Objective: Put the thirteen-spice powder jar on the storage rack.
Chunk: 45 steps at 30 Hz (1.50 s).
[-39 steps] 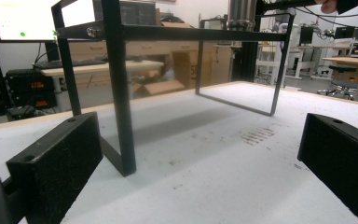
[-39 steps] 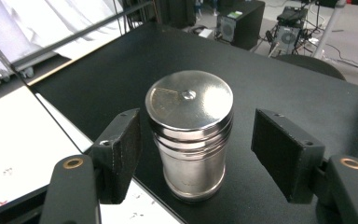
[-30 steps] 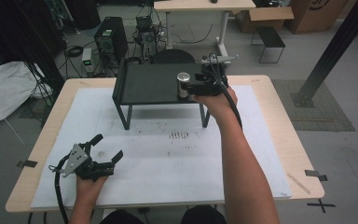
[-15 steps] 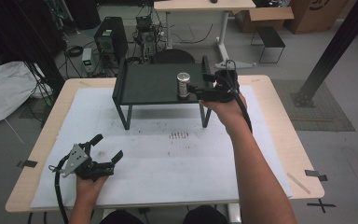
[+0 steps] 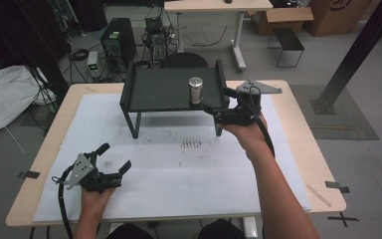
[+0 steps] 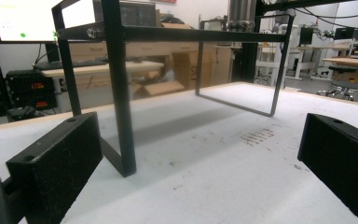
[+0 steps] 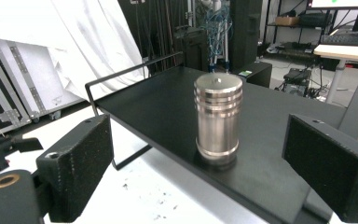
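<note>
The metal cylinder point(image 5: 195, 90) stands upright on the black raised shelf point(image 5: 159, 89), near that shelf's front edge and toward its right end; the shelf itself sits toward the far edge of the counter point(image 5: 298, 124). In the right gripper view the cylinder point(image 7: 217, 119) rises between your jaws but ahead of them, with clear gaps on both sides.

Your right hand-held gripper point(image 5: 214, 108) is released, jaws spread wide and touching nothing, just off the shelf's front right corner. It looks like you are either lining up to grasp the cylinder or have just let it go; I'd judge the grasp or the release to be the step in hand. If you mean to take it, push forward level until the pads flank the cylinder's middle, then close squarely so it doesn't tip.

Mind the edges: the cylinder is close to the shelf's front lip, so a sideways nudge could send it off onto the counter. The upright end plate at the shelf's right side stands near your gripper, leaving little room there.

Your left hand-held gripper point(image 5: 110, 160) is also released, empty, resting low near the counter's front left corner, well apart from the shelf, with open white surface around it.
</note>
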Motion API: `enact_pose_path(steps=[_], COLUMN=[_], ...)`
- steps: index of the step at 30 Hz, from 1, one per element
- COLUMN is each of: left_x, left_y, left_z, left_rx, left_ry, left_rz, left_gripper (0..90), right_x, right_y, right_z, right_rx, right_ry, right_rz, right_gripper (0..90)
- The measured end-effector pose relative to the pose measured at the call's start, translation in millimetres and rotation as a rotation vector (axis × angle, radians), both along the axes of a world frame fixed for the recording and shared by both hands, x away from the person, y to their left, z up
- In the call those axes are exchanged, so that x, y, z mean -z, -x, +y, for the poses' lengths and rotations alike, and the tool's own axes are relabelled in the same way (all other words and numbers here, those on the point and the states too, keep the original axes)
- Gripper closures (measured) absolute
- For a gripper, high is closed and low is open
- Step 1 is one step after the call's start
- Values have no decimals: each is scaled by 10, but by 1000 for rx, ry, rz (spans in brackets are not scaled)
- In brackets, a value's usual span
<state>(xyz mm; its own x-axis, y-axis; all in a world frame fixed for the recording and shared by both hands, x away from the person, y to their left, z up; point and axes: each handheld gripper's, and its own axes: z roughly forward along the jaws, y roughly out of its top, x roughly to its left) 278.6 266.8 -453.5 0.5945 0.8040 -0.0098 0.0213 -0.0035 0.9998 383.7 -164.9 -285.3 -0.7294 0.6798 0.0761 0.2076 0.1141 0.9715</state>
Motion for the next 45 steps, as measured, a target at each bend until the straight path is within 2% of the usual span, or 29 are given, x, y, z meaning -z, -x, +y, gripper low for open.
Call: enact_pose_path(steps=[5,10,17,30,37,45], left_x=[0,0,-1,-1,-1,-1], left_y=[-1,-1,-2,-4,-5,-5], left_z=[0,0,1,3,3,5], left_rx=[0,0,0,2,2,1], left_ry=[0,0,0,1,2,1], left_rz=[0,0,2,4,4,2], left_gripper=[4,4,4,4,4,4], right_x=[127,258,506,1020,1176,1320], right_y=[84,152,201,226,233,252], right_z=[-61,-106,-173,-211,-206,-190], right_rx=[3,13,45,78,96,96], right_ry=[-3,-32,-68,-56,-66,-55], right_rz=[-14,-31,-26,8,12,20], right_gripper=[49,16,0,0,0,0])
